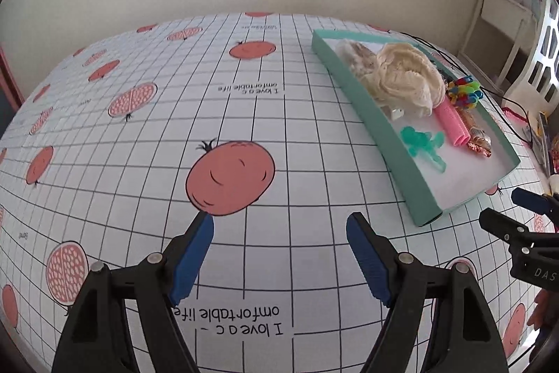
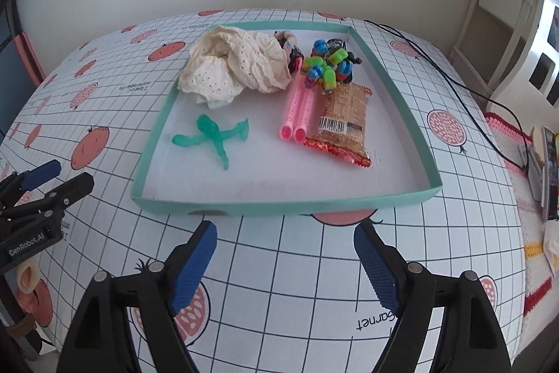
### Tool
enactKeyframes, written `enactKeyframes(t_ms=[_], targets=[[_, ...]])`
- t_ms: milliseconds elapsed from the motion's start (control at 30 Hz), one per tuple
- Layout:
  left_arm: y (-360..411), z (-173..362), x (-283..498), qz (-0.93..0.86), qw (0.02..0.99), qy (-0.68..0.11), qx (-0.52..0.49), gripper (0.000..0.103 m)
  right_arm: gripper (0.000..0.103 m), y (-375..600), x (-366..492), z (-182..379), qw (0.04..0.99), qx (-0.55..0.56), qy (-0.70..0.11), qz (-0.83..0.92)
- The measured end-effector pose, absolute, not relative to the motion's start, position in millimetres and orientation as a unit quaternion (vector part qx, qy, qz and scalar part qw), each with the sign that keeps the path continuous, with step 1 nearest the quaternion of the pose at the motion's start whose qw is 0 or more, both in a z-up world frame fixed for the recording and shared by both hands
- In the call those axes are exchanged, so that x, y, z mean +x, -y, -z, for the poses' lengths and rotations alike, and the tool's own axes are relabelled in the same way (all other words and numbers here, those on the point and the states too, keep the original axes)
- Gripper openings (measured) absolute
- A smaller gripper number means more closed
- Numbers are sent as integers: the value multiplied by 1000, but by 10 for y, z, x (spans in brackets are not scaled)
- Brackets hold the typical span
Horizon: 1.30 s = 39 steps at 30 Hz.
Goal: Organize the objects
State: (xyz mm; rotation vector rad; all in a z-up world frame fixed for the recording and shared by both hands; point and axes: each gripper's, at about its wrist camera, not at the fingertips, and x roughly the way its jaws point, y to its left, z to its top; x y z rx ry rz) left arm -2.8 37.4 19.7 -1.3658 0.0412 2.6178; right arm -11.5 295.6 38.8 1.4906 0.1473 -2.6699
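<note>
Both hand-held grippers hover empty over the tablecloth, in front of the shallow teal cardboard tray (image 2: 283, 208) that holds the sorted things.

The left gripper (image 1: 279, 226) and right gripper (image 2: 284, 235) both have their blue-padded jaws standing wide apart with nothing between them. Inside the tray lie a crumpled cream eyelet-lace cloth (image 2: 234, 65), a translucent green rubbery figure (image 2: 213, 135), two pink ridged plastic tubes (image 2: 297, 110), a brown foil snack packet (image 2: 344, 124) and a heap of bright plastic clips (image 2: 325, 67). The tray looks light, so a low sweep could nudge its near wall and slide it; the lace may snag. The white grid-patterned pomegranate tablecloth (image 1: 244, 100) reads "I love a comfortable life" and "Garnet"; the left gripper is marked "GenRobot.AI".
</note>
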Motion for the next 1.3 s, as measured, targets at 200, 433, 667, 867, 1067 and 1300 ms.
enactKeyframes(t_ms=[200, 433, 667, 867, 1067, 1300], targets=[[-386, -84, -42, -872, 96, -17, -480, 80, 93, -2940, -123, -343, 43, 499, -49, 864], [-421, -67, -33, -875, 88, -35, -476, 80, 99, -2930, -139, -233, 40, 511, -49, 857], [-381, -31, -46, -877, 77, -34, -472, 91, 103, -2972, -144, -178, 34, 512, -41, 857], [-367, -23, -34, -880, 76, -33, -467, 94, 103, -2990, -160, -176, 34, 507, -36, 861], [-354, 4, -33, -880, 73, -32, -468, 103, 103, -2993, -174, -167, 32, 498, -35, 866], [-352, 6, -21, -883, 74, -31, -462, 103, 103, -2998, -181, -163, 28, 487, -32, 872]])
